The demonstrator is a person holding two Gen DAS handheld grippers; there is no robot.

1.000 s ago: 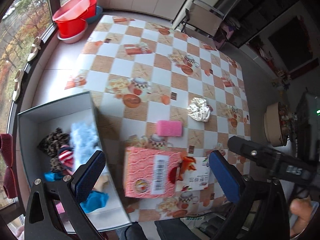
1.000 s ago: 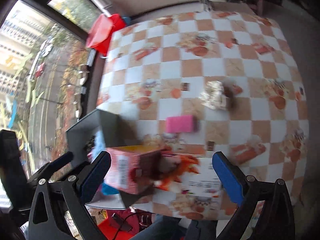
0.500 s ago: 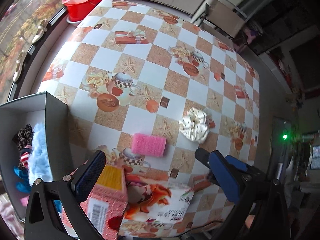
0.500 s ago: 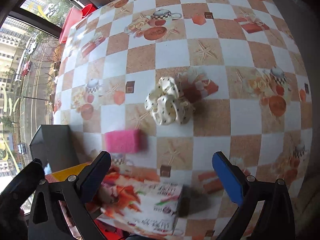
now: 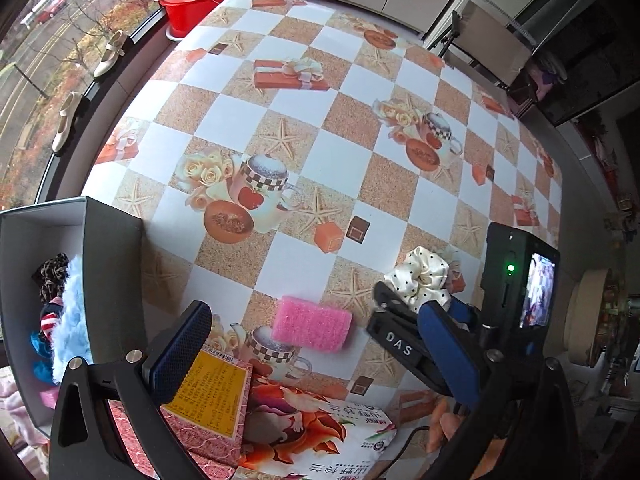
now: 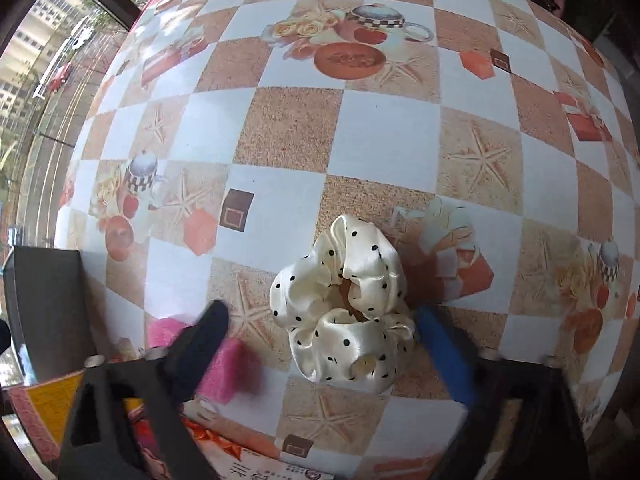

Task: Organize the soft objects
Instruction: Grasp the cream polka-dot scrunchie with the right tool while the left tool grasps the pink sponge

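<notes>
Cream satin with black dots identifies the scrunchie (image 5: 420, 278) in the left wrist view: it lies on the checked tablecloth (image 5: 340, 152), partly behind the right gripper (image 5: 404, 316), which has come down over it. A second ago that gripper was well clear of it. The left gripper (image 5: 320, 352) hangs with its jaws wide apart and holds nothing; the pink sponge (image 5: 311, 329) lies between and beyond its fingers, and the printed carton (image 5: 208, 396) sits just under the left finger. The grey storage box (image 5: 80, 280) stands at the left edge, already holding a blue fluffy item and a leopard-print band.

In the right wrist view, the scrunchie (image 6: 344, 312) sits between the two fingers of the right gripper (image 6: 320, 320). The jaws have just been closing from fully wide. The blue pad (image 6: 436, 336) appears to meet the fabric's edge; the dark pad (image 6: 208, 328) stands apart, so no grip is established. The pick-up step is judged under way; transfer to the box remains.
</notes>
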